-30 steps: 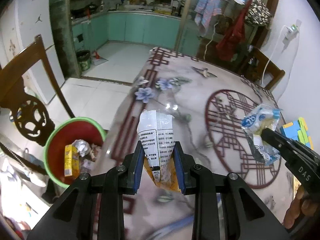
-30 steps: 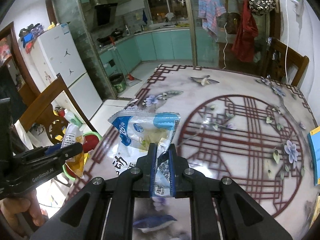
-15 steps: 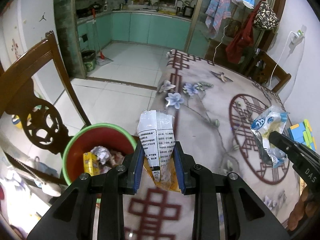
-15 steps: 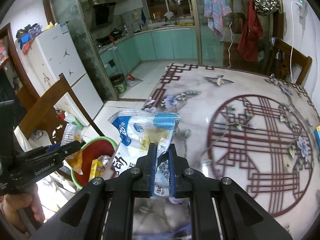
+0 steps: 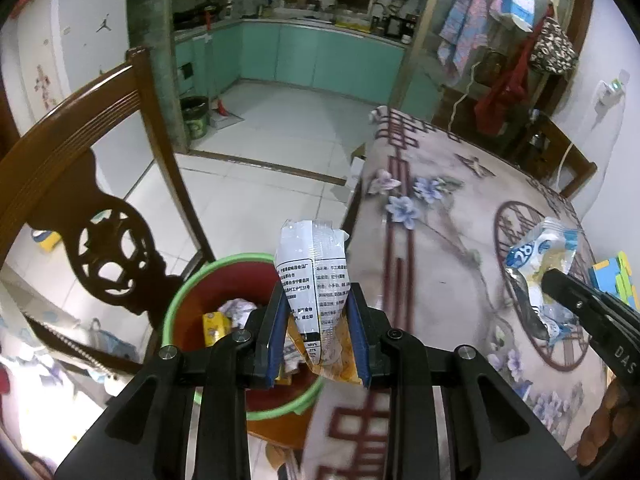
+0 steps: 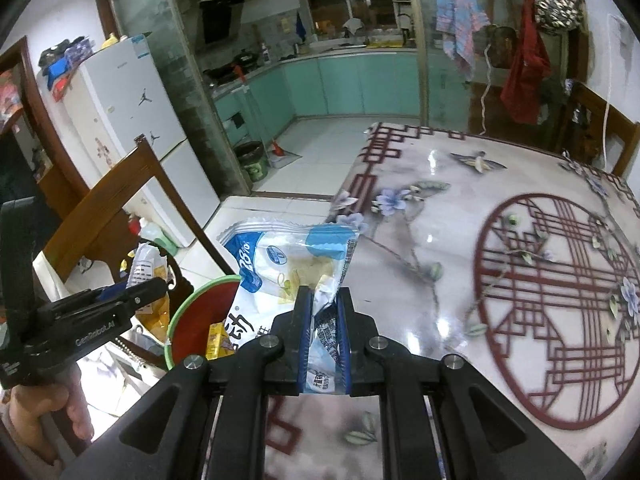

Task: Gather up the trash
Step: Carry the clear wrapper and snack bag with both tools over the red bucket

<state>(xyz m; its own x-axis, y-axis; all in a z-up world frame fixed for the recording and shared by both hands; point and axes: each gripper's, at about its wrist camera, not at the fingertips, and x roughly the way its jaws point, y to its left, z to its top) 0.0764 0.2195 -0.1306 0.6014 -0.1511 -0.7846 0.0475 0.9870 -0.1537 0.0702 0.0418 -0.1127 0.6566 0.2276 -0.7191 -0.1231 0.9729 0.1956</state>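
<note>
Black plastic fingers with blue pads fill the bottom of both views. The left gripper [image 5: 316, 328] is closed on a white and yellow snack bag [image 5: 314, 276], which stands up in the middle of the left view. The right gripper [image 6: 323, 340] is closed tight on a blue and white wrapper [image 6: 296, 260] in the lower middle of the right view.

Just past the left gripper, low and a bit left of the middle, sits a red bin [image 5: 208, 316] with a green rim. It has a yellow box [image 5: 215, 326] and crumpled paper [image 5: 238, 308] inside. The snack bag hangs over the right part of the bin. In the right view the bin shows at the lower left, and the wrapper hangs over its right edge, by the edge of the table [image 6: 460, 240].

The table with red patterns and flowers takes up the right side of both views. A brown wooden chair [image 5: 80, 200] stands on the left, behind the bin. Far back at the top are teal kitchen cupboards [image 5: 320, 56].

A second ago the snack bag was over the table and the bin was far to the lower left. Now the bin is right under it. The wrapper has come toward the bin too. Both grips look the same as before.
</note>
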